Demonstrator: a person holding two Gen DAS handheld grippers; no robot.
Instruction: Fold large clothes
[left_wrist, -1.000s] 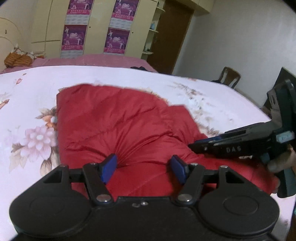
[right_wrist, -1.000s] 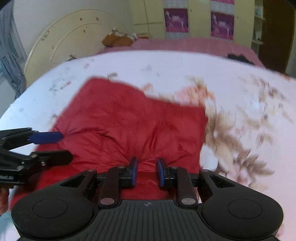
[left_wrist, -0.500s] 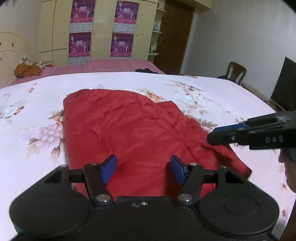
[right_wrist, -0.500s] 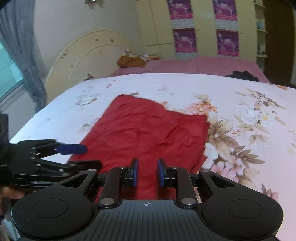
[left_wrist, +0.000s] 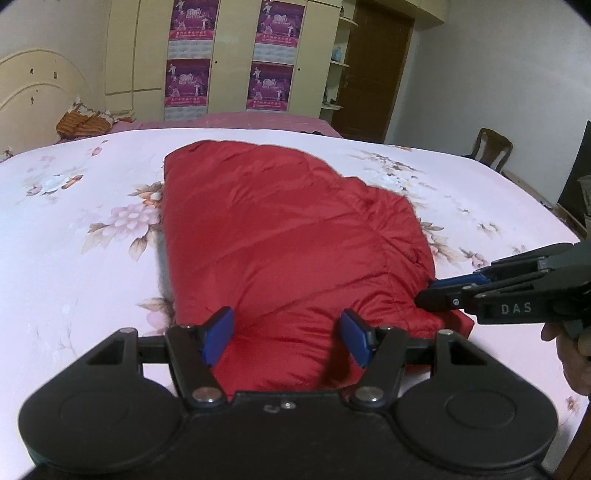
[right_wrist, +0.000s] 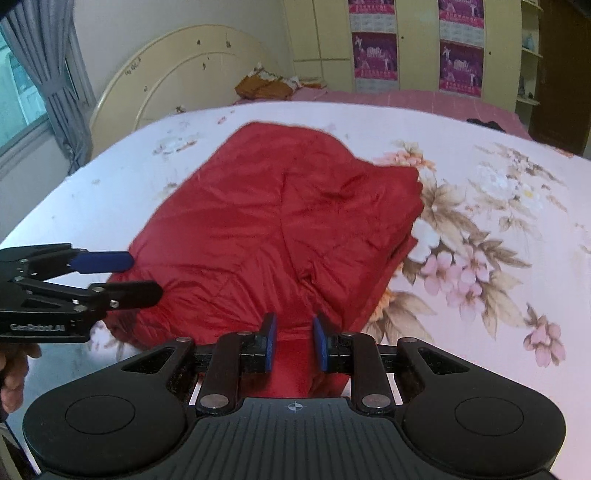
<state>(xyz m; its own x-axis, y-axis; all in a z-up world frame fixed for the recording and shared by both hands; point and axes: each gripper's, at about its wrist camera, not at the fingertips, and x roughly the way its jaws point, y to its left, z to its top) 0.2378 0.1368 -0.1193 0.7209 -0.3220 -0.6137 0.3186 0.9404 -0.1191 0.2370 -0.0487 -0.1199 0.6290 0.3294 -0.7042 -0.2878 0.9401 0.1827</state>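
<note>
A red padded jacket (left_wrist: 280, 236) lies folded on a bed with a pink floral sheet (left_wrist: 74, 229), its long side running from near to far. In the left wrist view the left gripper (left_wrist: 288, 334) hangs over the near end of the jacket with its blue fingers (left_wrist: 218, 328) spread wide; the red cloth is seen between them, but the fingers do not close on anything. The right gripper (left_wrist: 430, 293) comes in from the right, and its fingers are only a little apart at the near right edge of the jacket; whether they pinch the cloth I cannot tell. In the right wrist view the right gripper (right_wrist: 294, 341) has a narrow gap between its fingers (right_wrist: 271, 338), and a fold of the red jacket (right_wrist: 280, 221) sits in this gap. The left gripper (right_wrist: 142, 273) is at the left, open, beside the near left corner of the jacket. A cream headboard (right_wrist: 184, 77) and a wardrobe with purple posters (left_wrist: 273, 51) stand far behind.
</note>
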